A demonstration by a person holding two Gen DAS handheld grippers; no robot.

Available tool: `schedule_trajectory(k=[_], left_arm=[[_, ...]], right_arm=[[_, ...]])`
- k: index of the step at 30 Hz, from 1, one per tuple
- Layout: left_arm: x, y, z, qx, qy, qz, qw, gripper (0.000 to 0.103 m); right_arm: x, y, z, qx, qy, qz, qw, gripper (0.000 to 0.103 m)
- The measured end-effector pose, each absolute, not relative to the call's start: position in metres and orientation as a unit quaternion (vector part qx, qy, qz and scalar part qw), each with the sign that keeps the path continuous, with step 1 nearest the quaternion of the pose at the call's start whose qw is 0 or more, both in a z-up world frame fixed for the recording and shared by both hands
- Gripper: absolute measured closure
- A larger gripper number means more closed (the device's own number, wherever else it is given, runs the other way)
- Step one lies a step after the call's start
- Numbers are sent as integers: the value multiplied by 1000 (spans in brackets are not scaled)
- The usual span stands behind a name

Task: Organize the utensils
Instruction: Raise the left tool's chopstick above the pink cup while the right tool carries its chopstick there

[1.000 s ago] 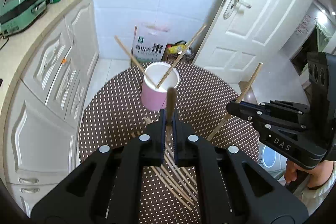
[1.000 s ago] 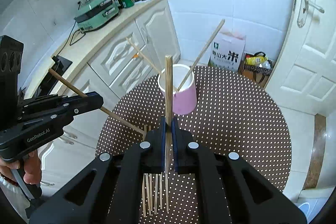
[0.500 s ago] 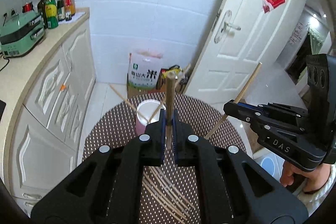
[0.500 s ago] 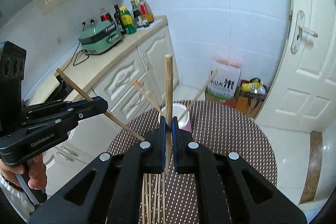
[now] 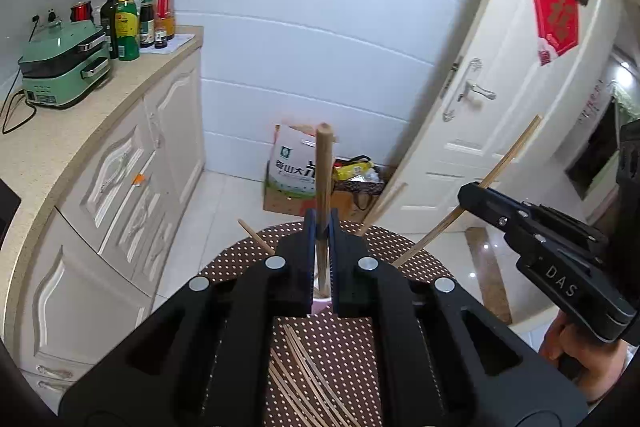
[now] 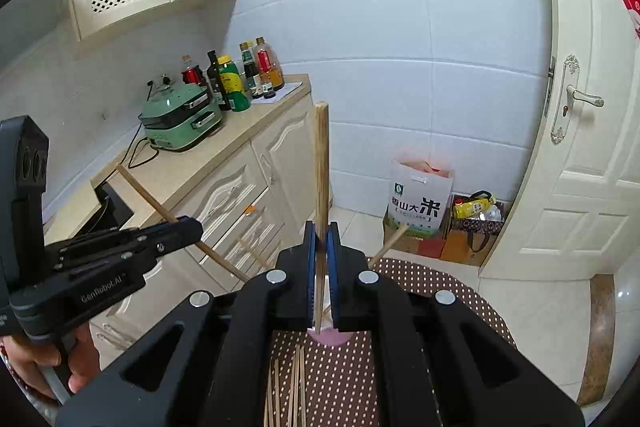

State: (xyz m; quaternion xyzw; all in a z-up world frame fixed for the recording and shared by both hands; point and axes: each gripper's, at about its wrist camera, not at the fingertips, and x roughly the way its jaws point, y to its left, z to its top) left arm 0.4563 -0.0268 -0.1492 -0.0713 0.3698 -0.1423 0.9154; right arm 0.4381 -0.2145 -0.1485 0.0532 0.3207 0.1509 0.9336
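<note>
Here, a thin wooden chopstick (image 5: 323, 179) is clamped upright at centre frame by the left gripper (image 5: 321, 227); another wooden chopstick (image 6: 321, 167) is pinched likewise by the right gripper (image 6: 321, 235), above loose chopsticks (image 5: 304, 379) on the dotted brown table (image 5: 352, 355).

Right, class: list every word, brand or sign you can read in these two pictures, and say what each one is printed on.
"DAS": side of the right gripper.
"GenRobot.AI": side of the left gripper.
"山大米": white rice bag on the floor; its small print is unreadable.
Gold character, too stylised to read: red paper on the door.
Bottle labels on the counter: too small to read.
</note>
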Motion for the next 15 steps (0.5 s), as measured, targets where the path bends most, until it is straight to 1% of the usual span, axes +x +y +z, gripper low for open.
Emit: schedule_trajectory(k=[7,15], left_arm=[[473,-33,-175,-61,387,-127,911,97],[473,-32,-211,-59,421,-121,897,97]], right_arm=[[453,-215,-166,57,317,143,936,99],[458,-219,-198,74,356,144,920,99]])
